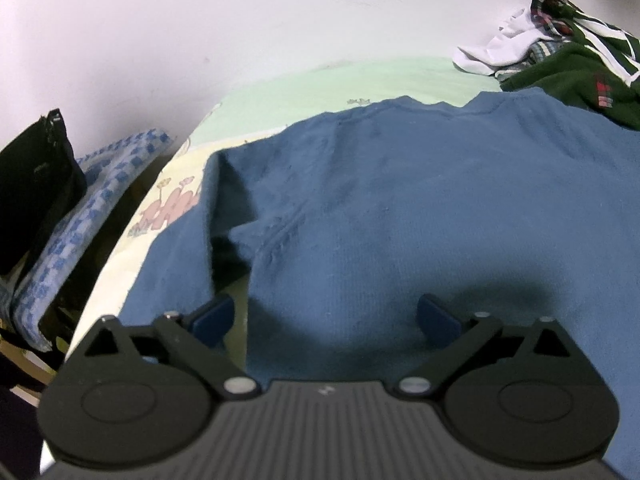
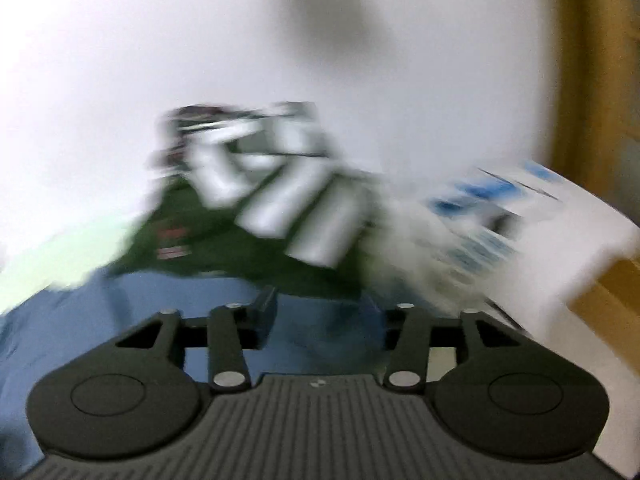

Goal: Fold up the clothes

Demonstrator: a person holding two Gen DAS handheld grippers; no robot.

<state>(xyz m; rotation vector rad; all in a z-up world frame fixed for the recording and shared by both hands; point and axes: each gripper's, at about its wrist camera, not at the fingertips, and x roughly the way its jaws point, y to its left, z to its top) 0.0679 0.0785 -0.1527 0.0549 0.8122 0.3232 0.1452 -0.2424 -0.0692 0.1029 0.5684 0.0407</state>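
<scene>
A pale wall (image 1: pixel 200 20) backs a bed (image 1: pixel 360 76) with a light green sheet. A blue sweater (image 1: pixel 400 200) spreads across most of it, reaching the near edge. Dark green clothes (image 1: pixel 568 80) are heaped at the far right corner. The left gripper (image 1: pixel 326 320) is spread over the sweater, pinching nothing; the right gripper (image 2: pixel 332 312), blurred, also stands apart and empty.

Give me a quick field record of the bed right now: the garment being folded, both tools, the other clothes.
garment: large blue knit sweater spread on the bed, left sleeve folded inward
surface: pale green printed bedsheet
left tool: open, over the sweater's near edge, nothing between its fingers
right tool: open, empty, view badly motion-blurred
other clothes: dark green white-striped garment and white cloth piled at the far right by the wall
</scene>
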